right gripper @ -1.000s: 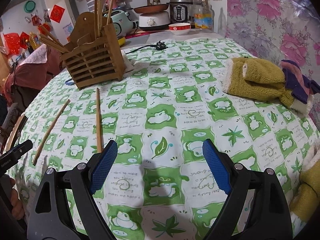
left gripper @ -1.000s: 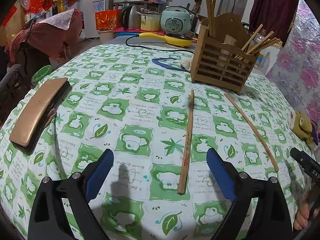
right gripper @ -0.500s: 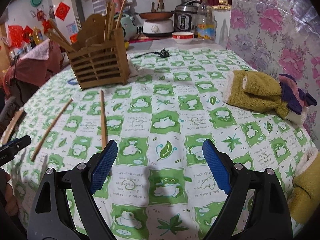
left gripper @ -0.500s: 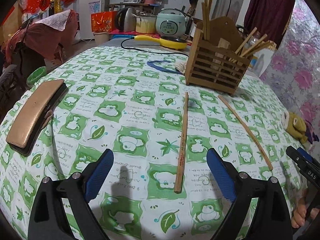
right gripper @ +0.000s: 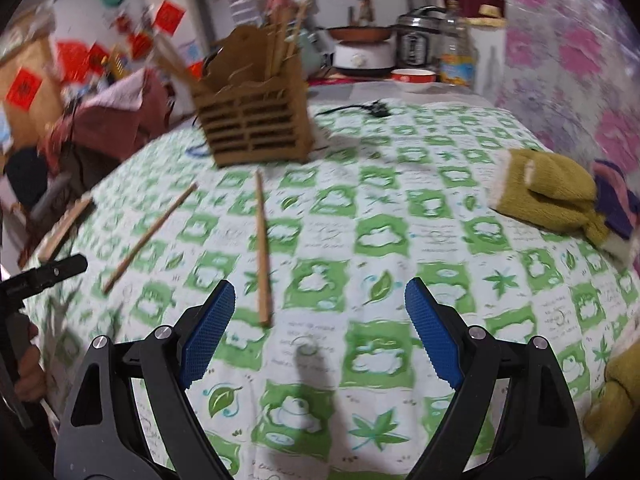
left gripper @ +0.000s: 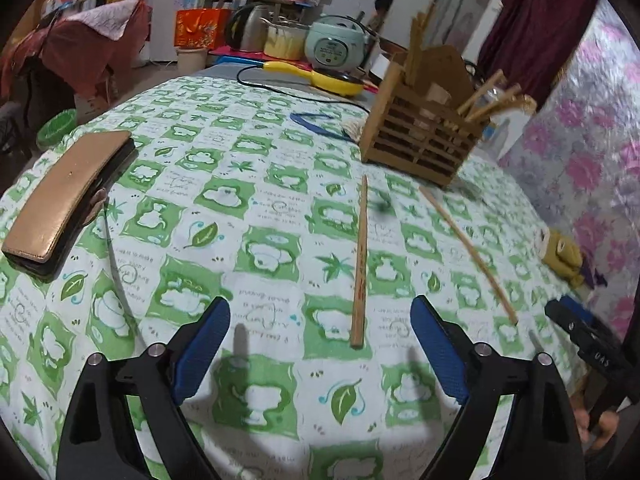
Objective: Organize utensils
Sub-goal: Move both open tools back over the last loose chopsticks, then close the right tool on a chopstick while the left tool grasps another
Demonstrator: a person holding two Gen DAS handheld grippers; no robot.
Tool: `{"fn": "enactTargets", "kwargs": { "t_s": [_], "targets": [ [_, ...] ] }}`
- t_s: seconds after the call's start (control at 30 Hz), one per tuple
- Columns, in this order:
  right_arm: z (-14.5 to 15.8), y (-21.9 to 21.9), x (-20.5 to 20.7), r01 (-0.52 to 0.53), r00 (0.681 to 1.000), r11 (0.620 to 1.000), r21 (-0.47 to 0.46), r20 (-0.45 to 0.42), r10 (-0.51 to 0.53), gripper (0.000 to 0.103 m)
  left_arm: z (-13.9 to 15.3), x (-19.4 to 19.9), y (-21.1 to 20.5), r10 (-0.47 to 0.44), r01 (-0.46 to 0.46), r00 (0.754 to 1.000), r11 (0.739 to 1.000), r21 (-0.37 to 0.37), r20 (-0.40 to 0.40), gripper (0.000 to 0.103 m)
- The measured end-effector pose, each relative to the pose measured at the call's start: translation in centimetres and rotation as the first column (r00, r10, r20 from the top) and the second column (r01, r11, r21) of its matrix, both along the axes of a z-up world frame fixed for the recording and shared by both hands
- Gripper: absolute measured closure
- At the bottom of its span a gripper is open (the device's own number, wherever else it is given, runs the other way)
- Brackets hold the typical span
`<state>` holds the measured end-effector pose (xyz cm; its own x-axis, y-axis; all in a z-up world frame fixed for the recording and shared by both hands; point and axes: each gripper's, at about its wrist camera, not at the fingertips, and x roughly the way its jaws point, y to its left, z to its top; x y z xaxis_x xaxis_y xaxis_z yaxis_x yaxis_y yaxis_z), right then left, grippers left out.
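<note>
Our left claw (left gripper: pixel 320 352) and right claw (right gripper: pixel 316 320) both hang spread and empty over the tabletop (left gripper: pixel 256 240). Two chopsticks lie flat before the wooden utensil holder (left gripper: pixel 424 136): a reddish chopstick (left gripper: pixel 360 264) between our left claw's fingers, and a paler chopstick (left gripper: pixel 468 248) nearer the tabletop's right edge. A brown wallet (left gripper: pixel 64 196) rests near the left edge, well apart.

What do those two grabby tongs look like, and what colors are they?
Both look the same. The left tongs and the right tongs each have two thick black plastic arms with cut-out holes and shiny silver bolts. The fingertips wear bumpy blue rubber pads. No cables show. The right tongs' black side carries small white letters, too blurry to read.
</note>
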<state>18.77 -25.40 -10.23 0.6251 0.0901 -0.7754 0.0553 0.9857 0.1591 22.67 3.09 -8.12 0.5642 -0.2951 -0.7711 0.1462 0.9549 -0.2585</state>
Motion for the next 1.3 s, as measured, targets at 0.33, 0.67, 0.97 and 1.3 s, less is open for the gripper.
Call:
{"fn": "enactTargets", "kwargs": {
  "t_s": [0.33, 0.67, 0.97, 1.3],
  "targets": [
    [-1.5, 2.4, 1.7, -0.105, 0.989, 0.992, -0.067, -0.108, 0.098, 0.028, -1.1, 0.1, -3.8, -0.120, 0.124, 0.992, 0.973, 0.196, -0.036, 0.030],
    [-2.9, 3.3, 3.0, -0.166, 0.971, 0.985, -0.057, -0.182, 0.153, 0.051, -2.1, 2.4, -4.6, -0.138, 0.153, 0.987, 0.960, 0.234, -0.077, 0.032],
    [-2.9, 3.4, 2.9, -0.186, 0.968, 0.982, -0.033, -0.175, 0.178, 0.065, -2.2, 2.1, -5.2, -0.186, 0.198, 0.980, 0.949, 0.245, -0.073, 0.035],
    [-2.6, 2.6, 2.3, -0.186, 0.970, 0.982, 0.039, -0.153, 0.189, 0.096, -1.9, 0.9, -5.5, -0.262, 0.267, 0.964, 0.940, 0.211, -0.051, 0.095]
  ]
}}
